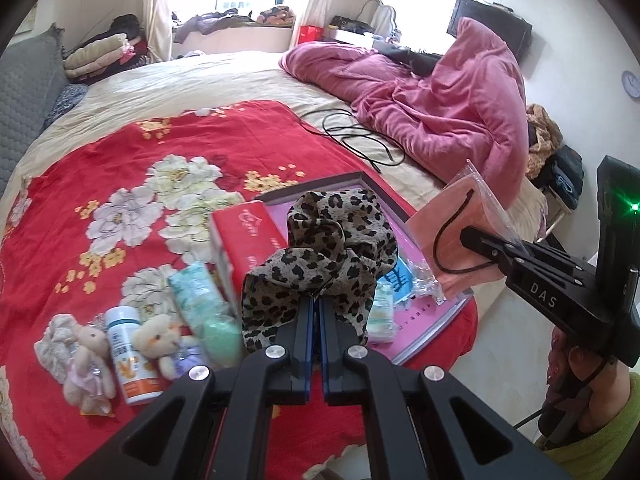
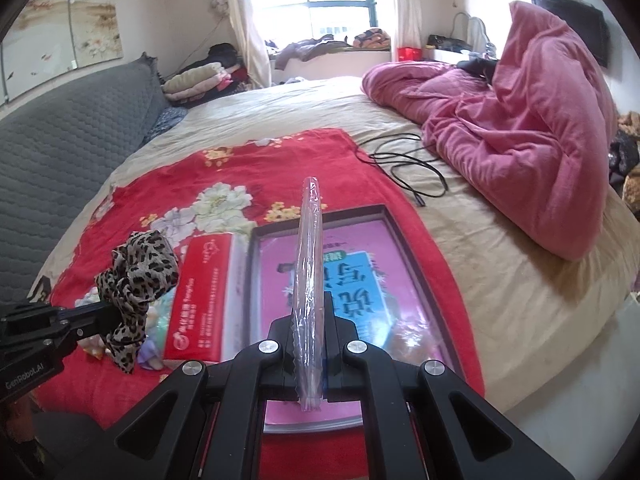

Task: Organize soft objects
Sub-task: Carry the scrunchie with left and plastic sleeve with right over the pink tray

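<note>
My left gripper (image 1: 316,306) is shut on a leopard-print cloth (image 1: 332,248), which bunches up above the red floral blanket (image 1: 120,184). In the right wrist view the same cloth (image 2: 136,268) hangs from the left gripper (image 2: 106,322) at the left edge. My right gripper (image 2: 310,316) is shut on a clear plastic bag (image 2: 307,264), seen edge-on over the pink book. From the left wrist view the bag (image 1: 456,232) holds a folded pink item with a dark cord, pinched by the right gripper (image 1: 468,236). Two small teddy bears (image 1: 90,356) (image 1: 158,344) lie on the blanket.
A red tissue box (image 2: 200,292) lies beside a pink book in a dark-rimmed box (image 2: 404,236). A white bottle (image 1: 128,356) and a teal packet (image 1: 196,296) lie near the bears. A pink quilt (image 1: 460,100) and a black cable (image 1: 360,136) lie further back on the bed.
</note>
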`<action>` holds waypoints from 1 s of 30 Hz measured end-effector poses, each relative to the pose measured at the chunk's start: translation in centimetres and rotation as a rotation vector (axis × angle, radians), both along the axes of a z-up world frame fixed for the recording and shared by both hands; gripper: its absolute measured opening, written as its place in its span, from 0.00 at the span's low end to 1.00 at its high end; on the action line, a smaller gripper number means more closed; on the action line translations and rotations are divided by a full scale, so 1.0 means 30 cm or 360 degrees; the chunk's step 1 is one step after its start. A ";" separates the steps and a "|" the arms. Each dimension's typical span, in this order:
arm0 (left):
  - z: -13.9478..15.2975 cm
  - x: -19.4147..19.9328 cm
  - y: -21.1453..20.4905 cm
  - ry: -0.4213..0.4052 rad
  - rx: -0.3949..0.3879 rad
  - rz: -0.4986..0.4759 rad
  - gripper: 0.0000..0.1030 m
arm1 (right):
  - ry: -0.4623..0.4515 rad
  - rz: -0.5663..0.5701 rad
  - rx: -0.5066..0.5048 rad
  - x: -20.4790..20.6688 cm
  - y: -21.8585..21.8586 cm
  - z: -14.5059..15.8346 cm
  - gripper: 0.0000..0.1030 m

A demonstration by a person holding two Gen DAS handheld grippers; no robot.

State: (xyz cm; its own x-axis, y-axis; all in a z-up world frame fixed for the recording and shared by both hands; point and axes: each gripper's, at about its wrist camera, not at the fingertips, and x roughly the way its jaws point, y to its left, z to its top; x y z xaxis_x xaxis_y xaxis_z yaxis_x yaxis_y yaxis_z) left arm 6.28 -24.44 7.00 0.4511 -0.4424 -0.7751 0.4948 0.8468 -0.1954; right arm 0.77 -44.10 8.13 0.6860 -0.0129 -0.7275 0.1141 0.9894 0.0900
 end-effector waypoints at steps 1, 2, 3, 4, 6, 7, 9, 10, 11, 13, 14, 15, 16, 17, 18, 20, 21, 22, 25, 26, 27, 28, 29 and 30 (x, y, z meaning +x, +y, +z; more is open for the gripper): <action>-0.007 0.000 -0.015 0.0007 0.0005 -0.0009 0.03 | 0.0006 -0.0009 0.0007 -0.001 -0.014 -0.008 0.05; -0.013 0.002 -0.030 0.0014 0.0008 -0.0017 0.03 | 0.0011 -0.0015 0.0013 -0.002 -0.027 -0.014 0.05; -0.021 0.003 -0.047 0.0023 0.0013 -0.0022 0.03 | 0.0014 -0.0021 0.0019 -0.005 -0.039 -0.020 0.05; -0.030 0.004 -0.063 0.0031 0.0020 -0.0031 0.03 | 0.0018 -0.0026 0.0023 -0.004 -0.048 -0.027 0.05; -0.046 0.002 -0.098 0.0042 0.0033 -0.0047 0.03 | 0.0025 -0.0035 0.0033 -0.007 -0.070 -0.037 0.05; -0.054 0.002 -0.117 0.0045 0.0043 -0.0059 0.03 | 0.0026 -0.0040 0.0038 -0.008 -0.082 -0.043 0.05; -0.068 0.003 -0.149 0.0049 0.0062 -0.0075 0.03 | 0.0033 -0.0046 0.0046 -0.010 -0.097 -0.053 0.05; -0.077 0.004 -0.166 0.0053 0.0072 -0.0086 0.03 | 0.0036 -0.0050 0.0051 -0.011 -0.106 -0.059 0.05; -0.086 0.006 -0.183 0.0057 0.0083 -0.0091 0.03 | 0.0038 -0.0052 0.0058 -0.011 -0.114 -0.066 0.05; -0.103 0.011 -0.209 0.0065 0.0101 -0.0104 0.03 | 0.0045 -0.0055 0.0069 -0.012 -0.129 -0.079 0.05; -0.112 0.013 -0.221 0.0072 0.0112 -0.0108 0.03 | 0.0051 -0.0054 0.0074 -0.011 -0.135 -0.087 0.05; -0.122 0.015 -0.234 0.0076 0.0122 -0.0116 0.03 | 0.0055 -0.0052 0.0076 -0.012 -0.138 -0.094 0.05; -0.133 0.019 -0.250 0.0081 0.0141 -0.0119 0.03 | 0.0060 -0.0051 0.0080 -0.013 -0.141 -0.102 0.05; -0.141 0.021 -0.260 0.0088 0.0149 -0.0122 0.03 | 0.0065 -0.0048 0.0087 -0.014 -0.141 -0.107 0.05; -0.149 0.025 -0.269 0.0095 0.0151 -0.0124 0.03 | 0.0070 -0.0045 0.0091 -0.015 -0.143 -0.114 0.05; -0.162 0.032 -0.286 0.0108 0.0156 -0.0125 0.03 | 0.0079 -0.0044 0.0099 -0.017 -0.148 -0.126 0.05; -0.169 0.035 -0.294 0.0113 0.0160 -0.0127 0.03 | 0.0085 -0.0044 0.0104 -0.016 -0.150 -0.130 0.05; -0.176 0.037 -0.302 0.0123 0.0165 -0.0128 0.03 | 0.0092 -0.0044 0.0110 -0.017 -0.154 -0.136 0.05; -0.194 0.042 -0.327 0.0145 0.0168 -0.0137 0.03 | 0.0107 -0.0037 0.0121 -0.020 -0.164 -0.151 0.05; -0.198 0.042 -0.335 0.0145 0.0173 -0.0139 0.03 | 0.0111 -0.0036 0.0123 -0.021 -0.166 -0.155 0.05; -0.203 0.044 -0.342 0.0145 0.0179 -0.0141 0.03 | 0.0117 -0.0036 0.0128 -0.022 -0.170 -0.161 0.05; -0.208 0.046 -0.352 0.0150 0.0185 -0.0149 0.03 | 0.0123 -0.0035 0.0133 -0.022 -0.173 -0.168 0.05; -0.215 0.048 -0.360 0.0152 0.0196 -0.0153 0.03 | 0.0128 -0.0035 0.0135 -0.023 -0.176 -0.173 0.05; -0.219 0.048 -0.366 0.0153 0.0205 -0.0156 0.03 | 0.0136 -0.0035 0.0141 -0.024 -0.179 -0.180 0.05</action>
